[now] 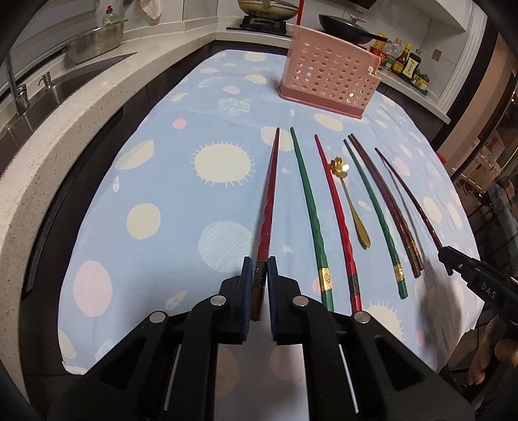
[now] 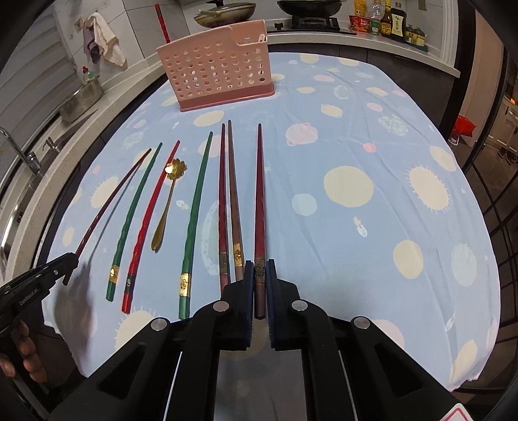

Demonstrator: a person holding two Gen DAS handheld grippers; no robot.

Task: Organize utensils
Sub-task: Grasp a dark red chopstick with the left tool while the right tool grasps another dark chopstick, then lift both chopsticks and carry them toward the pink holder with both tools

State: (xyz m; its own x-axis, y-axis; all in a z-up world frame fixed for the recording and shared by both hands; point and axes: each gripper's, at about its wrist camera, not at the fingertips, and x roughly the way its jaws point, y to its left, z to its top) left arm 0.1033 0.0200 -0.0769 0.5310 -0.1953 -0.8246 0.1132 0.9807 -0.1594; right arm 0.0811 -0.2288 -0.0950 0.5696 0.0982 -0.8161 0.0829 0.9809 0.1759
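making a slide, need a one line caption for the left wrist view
Left tongs shut on a dark red chopstick, lifted beside chopsticks and a gold spoon laid before the pink utensil holder.

Pale speckled counter (image 1: pixel 64 129) wraps the blue dotted tablecloth (image 1: pixel 181 181). Steel sink (image 1: pixel 58 87) left, stove (image 2: pixel 310 21) behind.

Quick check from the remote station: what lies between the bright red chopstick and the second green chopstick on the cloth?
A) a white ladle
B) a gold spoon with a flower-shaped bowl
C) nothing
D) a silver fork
B: the gold spoon with a flower-shaped bowl lies on the cloth between the bright red chopstick and the green chopstick to its right.
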